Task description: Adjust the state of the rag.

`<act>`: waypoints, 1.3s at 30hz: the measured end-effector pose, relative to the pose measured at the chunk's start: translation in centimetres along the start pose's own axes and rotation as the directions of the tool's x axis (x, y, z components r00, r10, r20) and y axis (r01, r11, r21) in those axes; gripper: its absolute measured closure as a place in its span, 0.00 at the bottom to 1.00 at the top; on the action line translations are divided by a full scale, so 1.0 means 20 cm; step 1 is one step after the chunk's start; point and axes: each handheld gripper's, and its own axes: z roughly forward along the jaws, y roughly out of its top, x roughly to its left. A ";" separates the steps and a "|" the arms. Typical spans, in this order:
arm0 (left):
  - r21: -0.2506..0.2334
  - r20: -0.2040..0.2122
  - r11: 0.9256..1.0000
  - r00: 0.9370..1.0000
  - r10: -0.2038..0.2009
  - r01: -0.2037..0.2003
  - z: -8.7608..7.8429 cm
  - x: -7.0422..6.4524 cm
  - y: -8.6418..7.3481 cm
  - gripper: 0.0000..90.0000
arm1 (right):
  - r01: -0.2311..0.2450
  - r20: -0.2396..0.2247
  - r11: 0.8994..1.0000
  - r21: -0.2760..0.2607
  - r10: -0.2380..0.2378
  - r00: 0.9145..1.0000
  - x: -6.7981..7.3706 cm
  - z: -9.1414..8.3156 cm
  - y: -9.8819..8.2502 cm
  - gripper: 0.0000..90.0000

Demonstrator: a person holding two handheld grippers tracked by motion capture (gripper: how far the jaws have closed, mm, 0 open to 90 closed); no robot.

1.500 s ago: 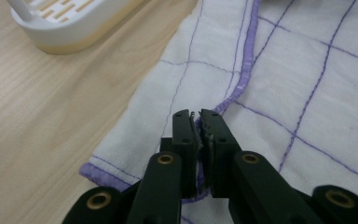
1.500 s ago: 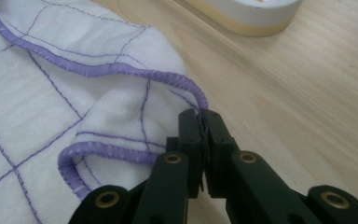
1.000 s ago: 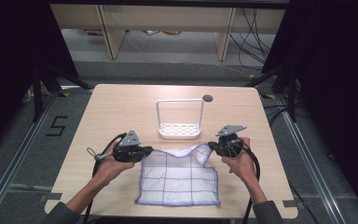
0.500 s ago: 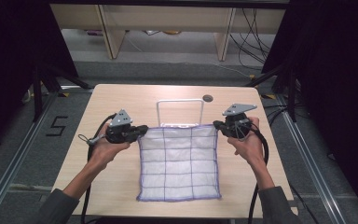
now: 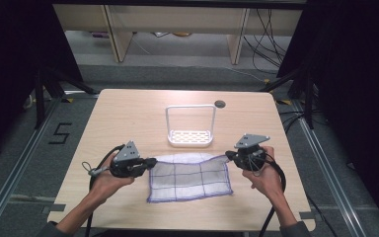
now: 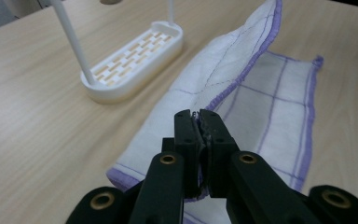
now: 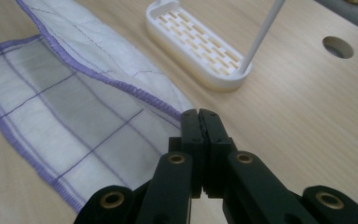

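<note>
Dark curtains and cable-strewn floor surround a pale wooden table (image 5: 128,118). A white cloth with purple grid lines and hem (image 5: 190,177) lies near the table's front edge, partly folded over itself. The left gripper (image 5: 150,162) has its jaws pressed together on the cloth's left far corner, and the right gripper (image 5: 228,156) pinches the right far corner the same way. A white slotted rack with a wire handle (image 5: 190,129) stands just beyond the fold, toward the table's middle. The fold could come out crooked if one hand travels farther than the other. The thin hem could also slip from a pinch, or the lifted edge might snag the rack.
</note>
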 end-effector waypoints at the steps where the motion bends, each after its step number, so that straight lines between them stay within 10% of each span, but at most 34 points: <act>1: 0.006 -0.003 1.000 1.000 -0.006 0.006 0.00 -0.02 -0.01 0.95 | 0.003 -0.012 1.000 -0.001 -0.003 1.000 0.02 0.00 -0.02 1.00; 14: 0.141 0.069 0.985 0.994 0.086 -0.095 0.06 -0.17 -0.20 0.93 | 0.020 -0.055 0.999 0.031 -0.019 0.998 0.16 0.05 -0.26 1.00; 28: 0.181 0.126 0.975 0.986 0.109 -0.131 0.07 -0.25 -0.28 0.88 | 0.015 -0.087 0.996 0.088 -0.007 0.996 0.26 0.07 -0.42 0.99; 34: 0.149 0.159 0.988 0.987 0.018 -0.042 0.05 -0.26 -0.29 0.67 | -0.027 -0.094 0.994 0.106 0.037 0.995 0.27 0.06 -0.45 0.84; 39: 0.065 0.139 0.997 0.990 -0.040 0.031 -0.01 -0.19 -0.21 0.59 | -0.124 -0.037 0.992 0.019 0.125 0.992 0.24 -0.03 -0.42 0.71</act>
